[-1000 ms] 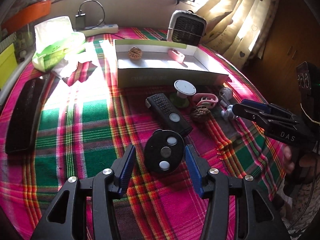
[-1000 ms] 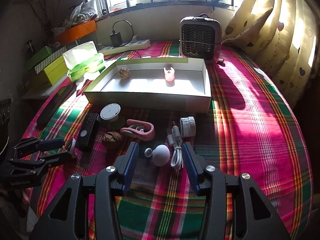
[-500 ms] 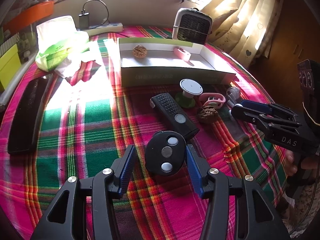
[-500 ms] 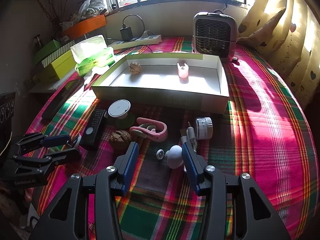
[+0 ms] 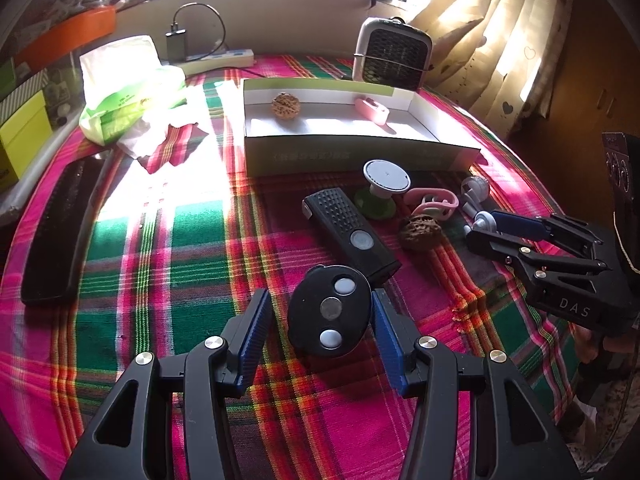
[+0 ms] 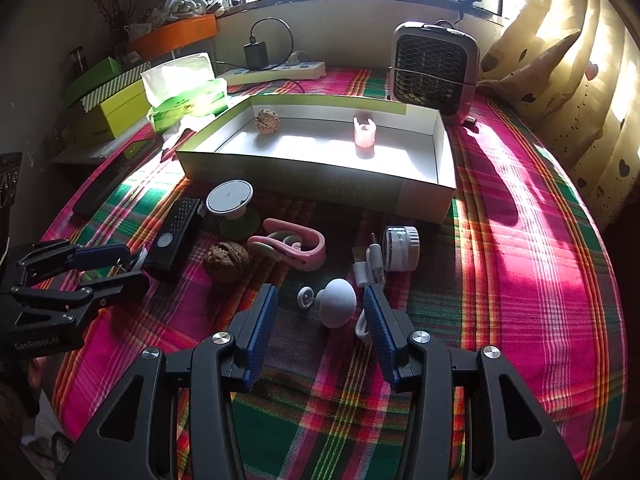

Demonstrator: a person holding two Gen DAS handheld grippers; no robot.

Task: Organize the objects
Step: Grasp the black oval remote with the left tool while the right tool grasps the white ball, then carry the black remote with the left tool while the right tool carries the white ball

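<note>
A black oval remote (image 5: pixel 328 312) with three round buttons lies on the plaid cloth between the fingers of my left gripper (image 5: pixel 320 300). The gripper is open, with a gap at its left pad. My right gripper (image 6: pixel 320 292) is also open, around a white mushroom-shaped knob (image 6: pixel 336 304) and apart from it on both sides. A white cable (image 6: pixel 370 272) lies by its right finger. Behind stands a shallow white box (image 6: pixel 304 172) holding a walnut (image 6: pixel 267 121) and a pink piece (image 6: pixel 364 134). Each gripper shows at the edge of the other's view: the right gripper (image 5: pixel 486 226), the left gripper (image 6: pixel 134 264).
Loose on the cloth lie a black rectangular remote (image 5: pixel 348 232), a white disc on a green base (image 5: pixel 386 182), a pink earhook headset (image 5: pixel 434 200), a second walnut (image 5: pixel 420 232) and a white roll (image 6: pixel 402 248). A small heater (image 5: pixel 392 54), a tissue pack (image 5: pixel 128 96) and a long black bar (image 5: pixel 60 224) ring the table.
Both views have swung slightly and the right one has rolled a little. The oval remote and the white knob stay between the same fingers. Nothing was gripped or released.
</note>
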